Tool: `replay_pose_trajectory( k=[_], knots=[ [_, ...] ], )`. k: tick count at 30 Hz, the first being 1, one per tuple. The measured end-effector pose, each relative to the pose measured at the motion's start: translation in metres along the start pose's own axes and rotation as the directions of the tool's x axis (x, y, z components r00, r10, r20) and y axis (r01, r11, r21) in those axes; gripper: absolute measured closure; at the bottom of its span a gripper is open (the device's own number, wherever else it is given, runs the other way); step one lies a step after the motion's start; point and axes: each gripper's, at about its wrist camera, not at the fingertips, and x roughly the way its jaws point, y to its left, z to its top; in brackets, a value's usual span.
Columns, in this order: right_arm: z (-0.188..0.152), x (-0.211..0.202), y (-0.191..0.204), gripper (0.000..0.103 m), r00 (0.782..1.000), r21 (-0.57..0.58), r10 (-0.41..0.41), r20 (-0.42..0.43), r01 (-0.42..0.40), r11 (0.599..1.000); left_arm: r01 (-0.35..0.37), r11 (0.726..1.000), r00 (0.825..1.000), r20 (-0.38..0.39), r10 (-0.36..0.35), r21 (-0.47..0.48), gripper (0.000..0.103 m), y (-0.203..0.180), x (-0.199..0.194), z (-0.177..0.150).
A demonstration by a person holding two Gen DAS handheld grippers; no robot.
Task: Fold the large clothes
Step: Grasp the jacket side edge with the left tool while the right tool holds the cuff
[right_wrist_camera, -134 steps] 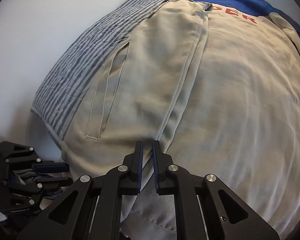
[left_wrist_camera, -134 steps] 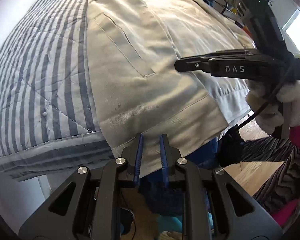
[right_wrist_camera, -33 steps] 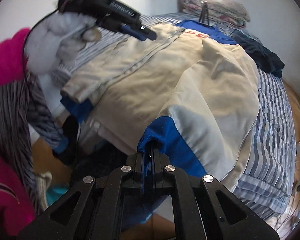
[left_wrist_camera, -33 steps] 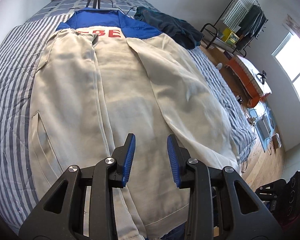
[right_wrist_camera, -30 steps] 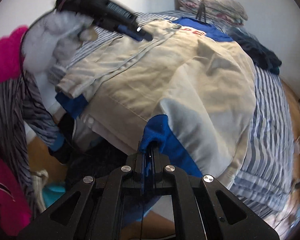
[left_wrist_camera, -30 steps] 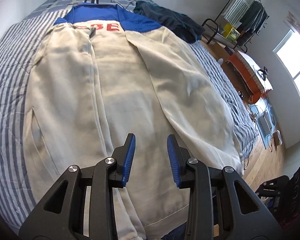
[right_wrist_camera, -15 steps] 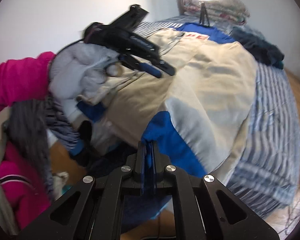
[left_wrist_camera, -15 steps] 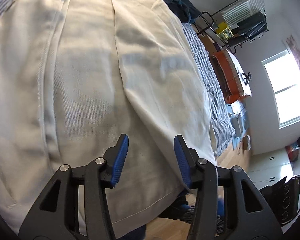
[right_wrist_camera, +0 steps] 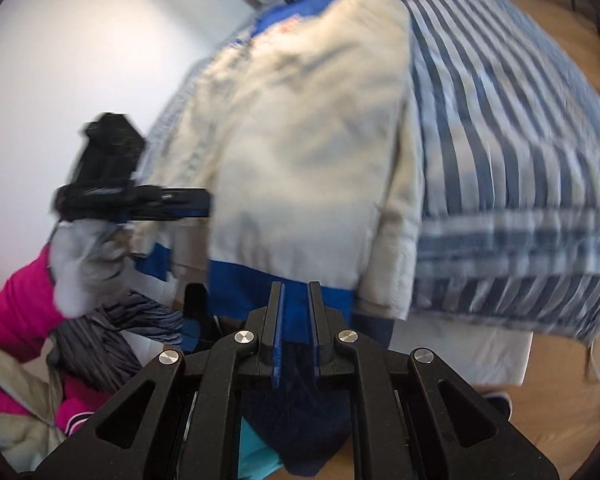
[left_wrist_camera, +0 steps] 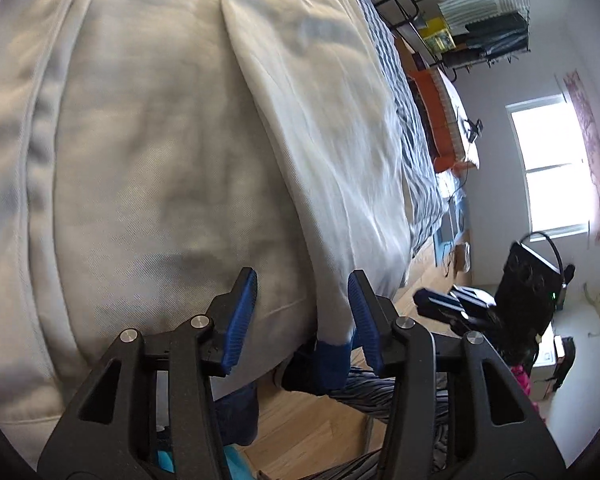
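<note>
**Cream jacket flat on the bed, both grippers at its bottom edge**

So the big cream-and-blue cotton jacket [left_wrist_camera: 148,152] is spread out on the blue-and-white striped bed quilt [right_wrist_camera: 512,152], with its hem hanging a bit over the foot of the bed. One sleeve lies folded in over the body, and its blue ribbed cuff [left_wrist_camera: 332,356] dangles past the hem. The left gripper [left_wrist_camera: 304,316] sits right above that hem with its jaws apart, pads not pressing anything; the cuff end shows in the gap between them. The right gripper [right_wrist_camera: 296,328] has just been easing open: jaws only slightly parted, blue hem band [right_wrist_camera: 260,284] behind them, and the picture's too blurry to call it a grip. A grey-gloved hand [right_wrist_camera: 88,256] with a pink sleeve holds the left tool.
</note>
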Motion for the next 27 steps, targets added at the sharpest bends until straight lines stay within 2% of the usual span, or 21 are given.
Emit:
replay_pose_trajectory(
  k=[2,4,6,8,10,12,13,14,15,16,20,22,24,27],
  knots=[
    [0.000,0.008,-0.006,0.089,1.000,0.024,-0.003,-0.016,0.003,1.000,0.006,1.000,1.000,-0.001,-0.006,0.000,0.056,-0.004,0.003,-0.001],
    [0.000,0.014,-0.012,0.072,1.000,0.055,0.005,-0.025,-0.004,0.998,0.015,1.000,1.000,-0.009,-0.015,0.004,0.063,-0.008,0.006,-0.003],
    [-0.001,0.016,-0.016,0.071,1.000,0.076,0.014,-0.013,-0.013,0.997,0.005,0.999,1.000,-0.014,-0.005,0.033,0.069,-0.014,0.009,-0.006],
    [0.000,0.020,-0.020,0.071,0.999,0.094,0.044,-0.013,-0.042,0.995,-0.027,0.997,1.000,-0.013,0.028,0.070,0.081,-0.019,0.011,-0.006],
    [-0.001,0.024,-0.021,0.071,0.997,0.099,0.070,-0.019,-0.068,0.993,-0.028,0.996,0.999,-0.030,0.030,0.086,0.091,-0.022,0.015,-0.007],
    [-0.003,0.028,-0.025,0.071,0.996,0.105,0.090,-0.027,-0.086,0.991,-0.040,0.994,0.999,-0.031,0.043,0.101,0.094,-0.024,0.019,-0.009],
    [-0.003,0.031,-0.028,0.075,0.995,0.111,0.098,-0.030,-0.094,0.989,-0.049,0.992,0.998,-0.028,0.053,0.114,0.095,-0.025,0.019,-0.010],
    [-0.005,0.032,-0.029,0.085,0.993,0.116,0.110,-0.031,-0.106,0.988,-0.059,0.990,0.998,-0.025,0.062,0.127,0.096,-0.027,0.019,-0.011],
    [-0.006,0.032,-0.028,0.099,0.991,0.118,0.132,-0.029,-0.128,0.985,-0.065,0.988,0.997,-0.021,0.069,0.141,0.096,-0.028,0.018,-0.012],
    [-0.006,0.028,-0.024,0.099,0.987,0.117,0.157,-0.027,-0.152,0.981,-0.068,0.986,0.997,-0.021,0.072,0.151,0.097,-0.029,0.019,-0.012],
    [-0.008,0.005,0.002,0.102,0.988,0.026,0.156,0.017,-0.157,0.987,-0.085,0.980,0.996,-0.015,0.089,0.183,0.098,-0.035,0.022,-0.014],
    [-0.006,-0.005,0.011,0.102,0.992,-0.005,0.115,0.044,-0.115,0.993,-0.090,0.977,0.995,-0.014,0.095,0.191,0.098,-0.039,0.023,-0.015],
    [-0.005,-0.009,0.013,0.102,0.998,-0.038,0.018,0.056,-0.016,0.999,-0.094,0.976,0.995,-0.013,0.098,0.195,0.098,-0.040,0.023,-0.015],
    [-0.010,0.004,0.003,0.100,0.999,-0.015,-0.049,-0.025,0.048,0.999,-0.093,0.976,0.995,-0.014,0.098,0.195,0.098,-0.037,0.024,-0.016]
  ],
)
